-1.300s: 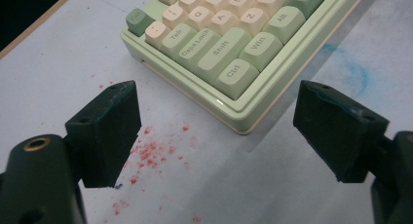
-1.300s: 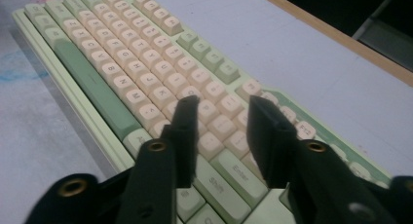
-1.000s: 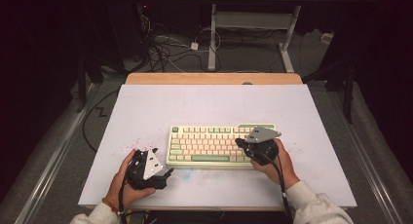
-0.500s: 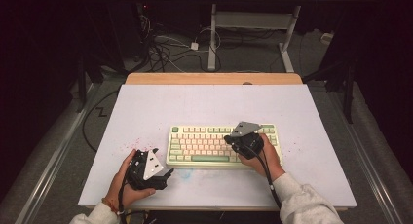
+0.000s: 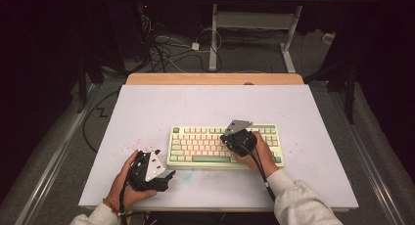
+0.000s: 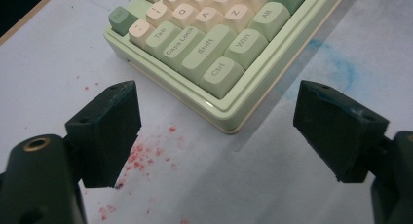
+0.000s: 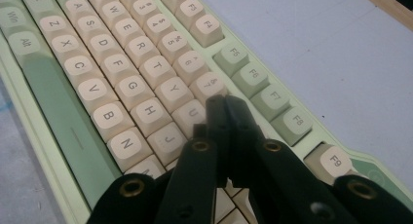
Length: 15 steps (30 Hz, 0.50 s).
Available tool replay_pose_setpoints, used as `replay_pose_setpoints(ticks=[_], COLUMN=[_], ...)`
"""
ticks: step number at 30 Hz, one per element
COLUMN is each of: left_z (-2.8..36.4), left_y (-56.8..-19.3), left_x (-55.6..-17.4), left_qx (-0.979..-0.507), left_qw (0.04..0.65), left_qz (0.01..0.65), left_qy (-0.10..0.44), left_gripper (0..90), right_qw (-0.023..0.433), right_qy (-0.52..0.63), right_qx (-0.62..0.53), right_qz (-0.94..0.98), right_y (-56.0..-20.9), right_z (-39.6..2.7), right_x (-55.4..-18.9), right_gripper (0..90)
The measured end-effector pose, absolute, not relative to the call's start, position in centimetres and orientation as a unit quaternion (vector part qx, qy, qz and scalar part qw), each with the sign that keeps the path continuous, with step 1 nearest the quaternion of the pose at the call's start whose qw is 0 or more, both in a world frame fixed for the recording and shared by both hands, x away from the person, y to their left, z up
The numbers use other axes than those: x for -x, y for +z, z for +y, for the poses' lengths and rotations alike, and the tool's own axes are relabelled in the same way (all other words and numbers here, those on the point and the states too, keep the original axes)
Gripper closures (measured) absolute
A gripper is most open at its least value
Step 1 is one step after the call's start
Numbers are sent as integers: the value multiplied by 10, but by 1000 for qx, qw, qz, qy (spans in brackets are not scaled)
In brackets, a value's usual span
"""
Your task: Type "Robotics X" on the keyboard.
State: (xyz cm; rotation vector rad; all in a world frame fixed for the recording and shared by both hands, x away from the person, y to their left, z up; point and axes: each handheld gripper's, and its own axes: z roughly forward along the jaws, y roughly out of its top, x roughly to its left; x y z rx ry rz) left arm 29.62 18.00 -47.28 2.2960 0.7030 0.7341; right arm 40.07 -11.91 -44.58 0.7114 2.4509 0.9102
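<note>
White table (image 5: 147, 107): right gripper (image 7: 225, 104) closed over keyboard (image 5: 195, 142), left gripper (image 6: 216, 131) spread.

Dark room; tangled cables (image 5: 169, 51) on grey floor (image 5: 254, 58) beyond the table (image 5: 215, 78).
</note>
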Motion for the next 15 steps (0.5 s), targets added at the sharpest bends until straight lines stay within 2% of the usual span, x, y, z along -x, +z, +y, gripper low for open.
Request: replay_pose_setpoints(ticks=[7, 15], left_z=[180, 180], left_y=[-473, -473], left_x=[-296, -297], left_qx=[-871, -869], left_qw=[309, 309], left_qz=[266, 269], left_qy=[275, 278], left_gripper=[162, 163], right_qw=[205, 214], right_qy=[298, 338], right_qx=[-246, -265], right_qz=[899, 877], right_y=[-448, -438], right_z=[-113, -123], right_x=[-402, -398], right_gripper=[900, 885])
